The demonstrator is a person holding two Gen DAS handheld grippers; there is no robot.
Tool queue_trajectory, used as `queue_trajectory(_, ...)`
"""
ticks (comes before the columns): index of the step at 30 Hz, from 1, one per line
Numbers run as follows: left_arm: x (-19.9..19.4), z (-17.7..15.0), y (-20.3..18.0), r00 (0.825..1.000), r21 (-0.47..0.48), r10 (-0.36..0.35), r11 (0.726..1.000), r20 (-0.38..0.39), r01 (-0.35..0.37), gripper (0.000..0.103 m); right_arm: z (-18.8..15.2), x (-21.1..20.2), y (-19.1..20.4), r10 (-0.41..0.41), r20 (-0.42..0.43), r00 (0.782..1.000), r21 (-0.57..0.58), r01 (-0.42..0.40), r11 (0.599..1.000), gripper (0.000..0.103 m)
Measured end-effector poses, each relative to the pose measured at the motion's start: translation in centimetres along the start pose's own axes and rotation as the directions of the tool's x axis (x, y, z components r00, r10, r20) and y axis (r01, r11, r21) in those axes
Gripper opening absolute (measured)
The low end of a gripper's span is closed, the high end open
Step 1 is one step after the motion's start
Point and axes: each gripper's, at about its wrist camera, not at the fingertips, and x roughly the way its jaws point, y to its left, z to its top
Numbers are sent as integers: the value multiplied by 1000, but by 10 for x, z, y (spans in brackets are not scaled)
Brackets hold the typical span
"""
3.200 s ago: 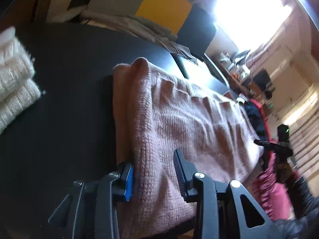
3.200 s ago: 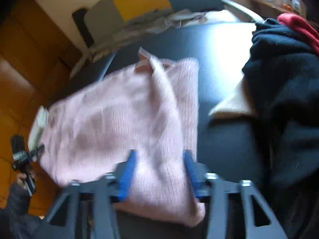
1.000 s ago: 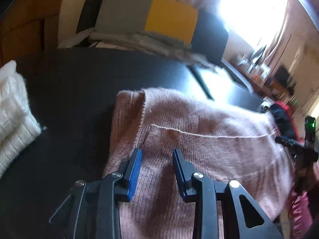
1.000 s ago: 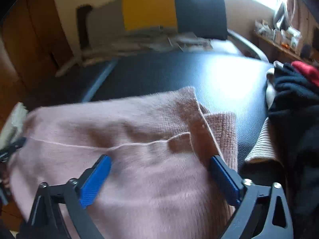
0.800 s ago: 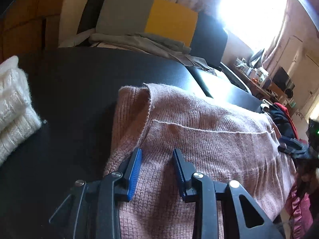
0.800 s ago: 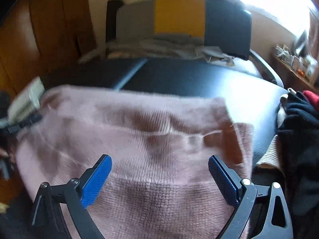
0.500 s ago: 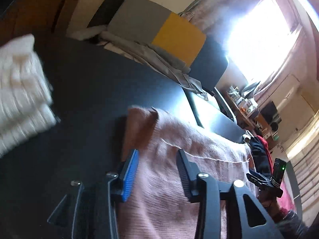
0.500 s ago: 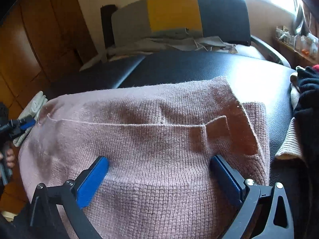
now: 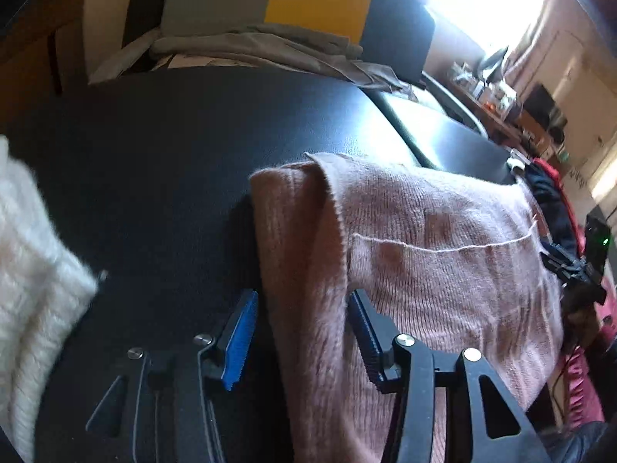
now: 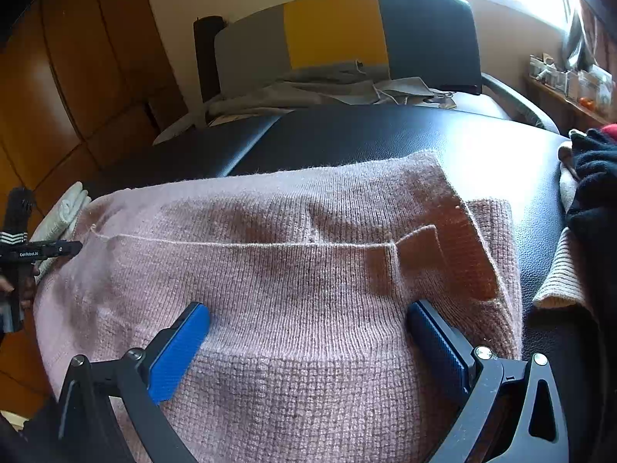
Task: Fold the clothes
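A pink knitted sweater (image 9: 443, 262) (image 10: 300, 277) lies folded on the black table (image 9: 193, 162) (image 10: 385, 139), a pale yarn seam running across it. My left gripper (image 9: 300, 308) hovers over the sweater's left folded edge; its jaws are opening, with the edge between them but the pads clear of the cloth. Over the near middle of the sweater my right gripper (image 10: 308, 320) stands wide open, fingers resting on or just above the knit. Each gripper shows at the far edge of the other's view.
A folded white knit (image 9: 34, 289) (image 10: 61, 208) lies at the table's left. A pile of dark and red clothes (image 10: 594, 193) (image 9: 547, 193) sits at the right, with a beige ribbed piece (image 10: 559, 274). Behind the table stands a grey, yellow and black chair (image 10: 339, 34) draped with grey cloth.
The left jaws have spread wider and let go of the sweater's left edge. The right gripper stays wide open. The sweater now lies flat and still.
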Motion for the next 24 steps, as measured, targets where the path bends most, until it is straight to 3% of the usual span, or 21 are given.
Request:
queue_trajectory(6, 13, 18, -8, 1000, 15, -13, 1000, -25, 13, 54, 0, 0, 2, -17, -2, 1000, -6, 17, 1000, 103)
queue_trajectory(10, 31, 31, 4, 991, -79, -129, 989, -19, 127, 70, 0, 0, 3, -21, 1, 1000, -7, 21, 1000, 103)
queue_trajectory(14, 35, 36, -1, 987, -69, -156, 986, -34, 153, 72, -1, 0, 3, -23, 4, 1000, -7, 23, 1000, 103)
queue_trajectory(15, 36, 37, -4, 987, -60, -158, 986, -38, 156, 63, -1, 0, 3, -23, 6, 1000, -7, 23, 1000, 103)
queue_trajectory(16, 37, 38, -7, 986, -51, -161, 986, -42, 159, 34, -1, 0, 2, -21, 7, 1000, -7, 21, 1000, 103)
queue_trajectory(17, 38, 39, -7, 981, -66, -186, 981, -49, 183, 25, -1, 0, 2, -19, 9, 1000, -5, 19, 1000, 103)
queue_trajectory(24, 35, 49, 14, 974, -214, -226, 952, -8, 219, 18, 0, -1, 0, -5, -9, 1000, 0, 5, 1000, 103)
